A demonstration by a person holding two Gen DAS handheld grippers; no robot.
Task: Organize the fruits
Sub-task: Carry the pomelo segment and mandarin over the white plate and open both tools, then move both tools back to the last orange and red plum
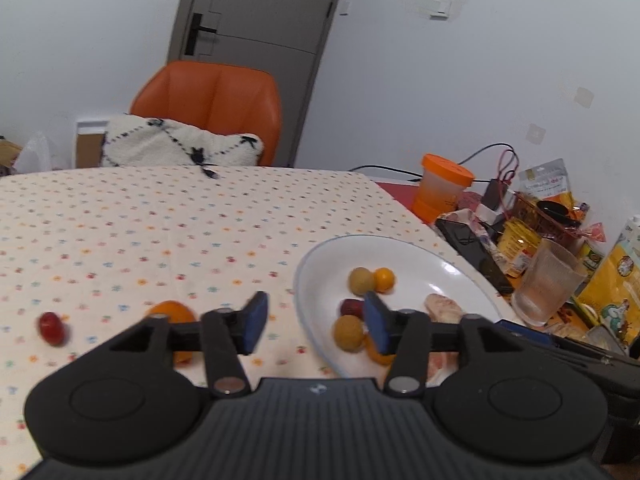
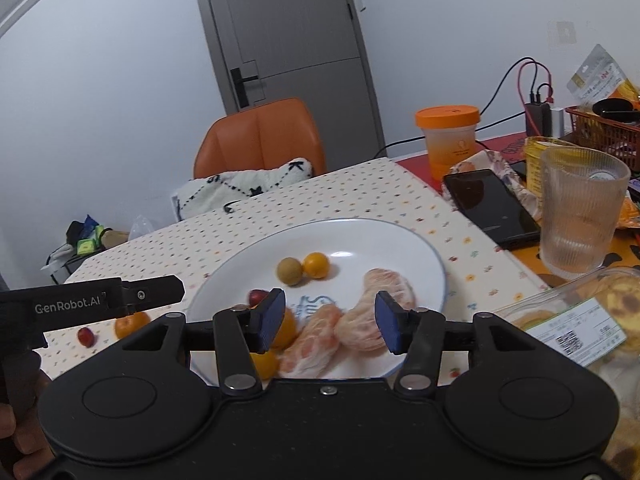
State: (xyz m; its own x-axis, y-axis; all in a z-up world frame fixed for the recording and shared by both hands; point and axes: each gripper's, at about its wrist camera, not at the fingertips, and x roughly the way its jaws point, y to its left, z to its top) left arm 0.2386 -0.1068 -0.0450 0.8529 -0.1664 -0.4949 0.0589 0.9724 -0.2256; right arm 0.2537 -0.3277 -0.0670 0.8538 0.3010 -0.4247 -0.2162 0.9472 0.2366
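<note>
A white plate [image 1: 400,248] [image 2: 400,232] holds a tan longan [image 2: 289,271], a small yellow-orange kumquat [image 2: 316,265], a red date [image 2: 258,297] and two peeled citrus pieces [image 2: 312,340]. My right gripper [image 2: 330,322] hovers open over the plate's near side, with the peeled pieces between and below its blue pads. My left gripper [image 1: 316,322] is open above the plate's left rim and holds nothing. On the tablecloth left of the plate lie an orange [image 1: 172,312] [image 2: 130,324] and another red date [image 1: 51,328] [image 2: 85,336].
Right of the plate stand a ribbed glass [image 2: 580,216], a black phone [image 2: 490,204], an orange-lidded cup [image 2: 448,140], snack bags and a clear box of pastries [image 2: 580,320]. An orange chair [image 1: 212,100] with a cushion stands behind the table.
</note>
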